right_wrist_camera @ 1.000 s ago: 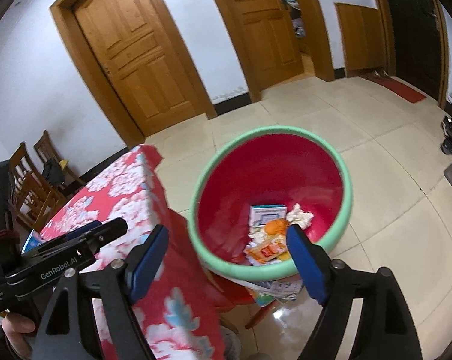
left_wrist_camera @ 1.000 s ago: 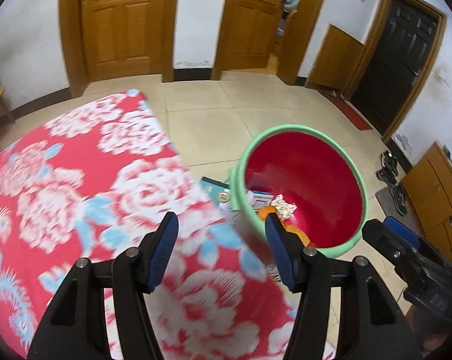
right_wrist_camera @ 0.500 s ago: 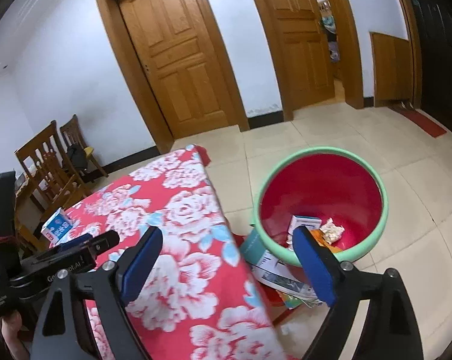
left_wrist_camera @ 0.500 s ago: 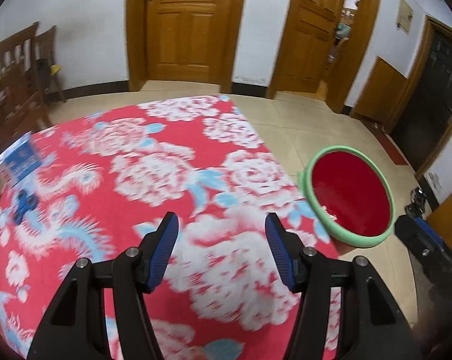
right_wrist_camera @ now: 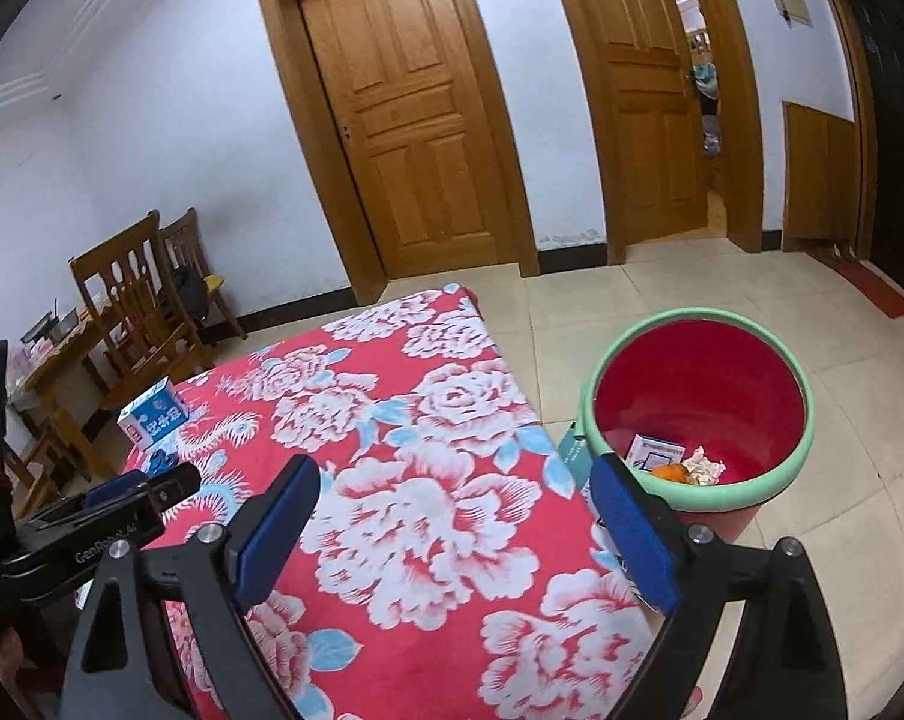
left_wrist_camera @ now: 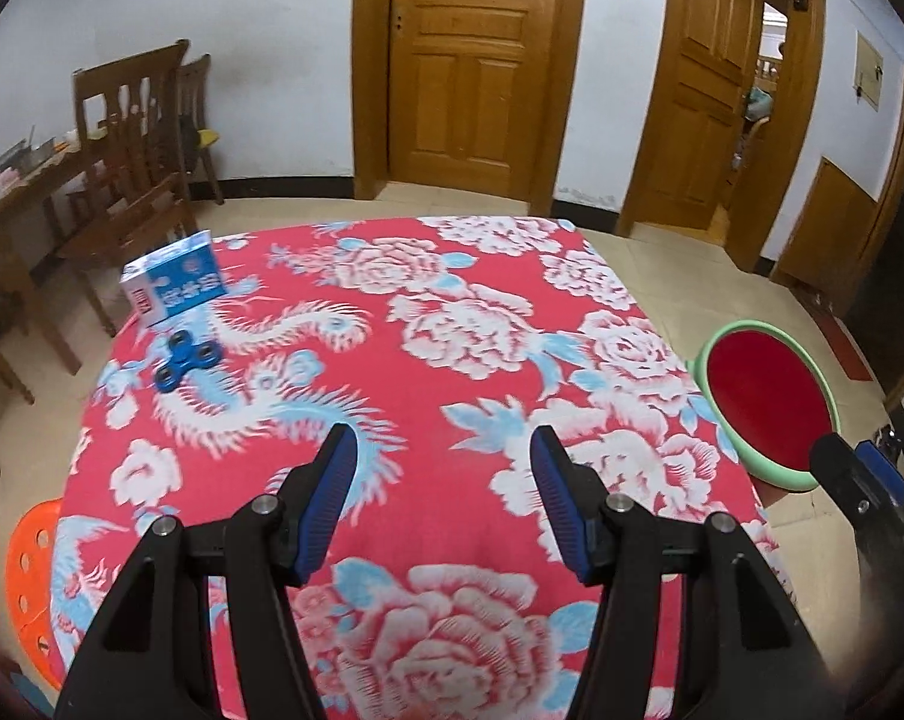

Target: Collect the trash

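While both tongs (left_wrist_camera: 443, 501) gape empty, the blue carton (left_wrist_camera: 173, 286) lies far ahead-left.

White walls (right_wrist_camera: 170, 138) with a dark skirting enclose a floor (right_wrist_camera: 650, 312) of pale glossy tiles. Two panelled wooden doors: one shut (right_wrist_camera: 404, 120), one ajar (right_wrist_camera: 650, 96). Wooden chairs (left_wrist_camera: 134, 138) stand by the left wall. A red floral cloth (left_wrist_camera: 452, 360) covers the surface.
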The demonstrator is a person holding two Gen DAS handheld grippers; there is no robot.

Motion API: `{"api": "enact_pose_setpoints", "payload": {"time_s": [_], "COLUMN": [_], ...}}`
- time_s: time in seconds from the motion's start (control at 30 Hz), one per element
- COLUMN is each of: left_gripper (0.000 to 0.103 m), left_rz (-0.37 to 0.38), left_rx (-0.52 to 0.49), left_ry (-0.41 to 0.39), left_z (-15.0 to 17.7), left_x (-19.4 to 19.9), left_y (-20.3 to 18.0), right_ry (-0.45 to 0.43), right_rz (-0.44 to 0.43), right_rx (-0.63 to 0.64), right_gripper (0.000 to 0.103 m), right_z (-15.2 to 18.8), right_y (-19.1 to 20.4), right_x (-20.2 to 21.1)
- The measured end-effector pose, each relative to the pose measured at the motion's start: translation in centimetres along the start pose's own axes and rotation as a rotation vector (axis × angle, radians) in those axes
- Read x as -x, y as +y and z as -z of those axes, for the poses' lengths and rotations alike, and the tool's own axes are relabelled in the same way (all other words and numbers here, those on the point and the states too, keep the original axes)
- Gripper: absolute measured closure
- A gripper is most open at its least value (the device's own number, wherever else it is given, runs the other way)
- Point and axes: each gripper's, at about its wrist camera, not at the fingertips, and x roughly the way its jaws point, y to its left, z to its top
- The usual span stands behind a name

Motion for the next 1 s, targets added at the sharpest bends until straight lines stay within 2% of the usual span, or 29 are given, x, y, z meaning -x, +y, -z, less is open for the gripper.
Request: {"api": "enact_pose_setpoints", "payload": {"time_s": [0.4, 1.0], "left_gripper": [0.043, 0.043], "left_rz": [-0.048, -0.052], "left_rx": [0.032, 0.029], "left_ry": [-0.032, -0.04], "left_z": [1.1, 1.1], "left_x": [1.1, 1.3], "left_y": [1.9, 1.9], "right_ry": [0.013, 0.015], "right_rz": [-0.023, -0.021], "right_rx": [0.04, 0.039], "right_gripper": [0.009, 0.009], "right_z": [1.7, 1.9], "right_y": [2.3, 2.2], "right_x": [0.1, 0.2]}}
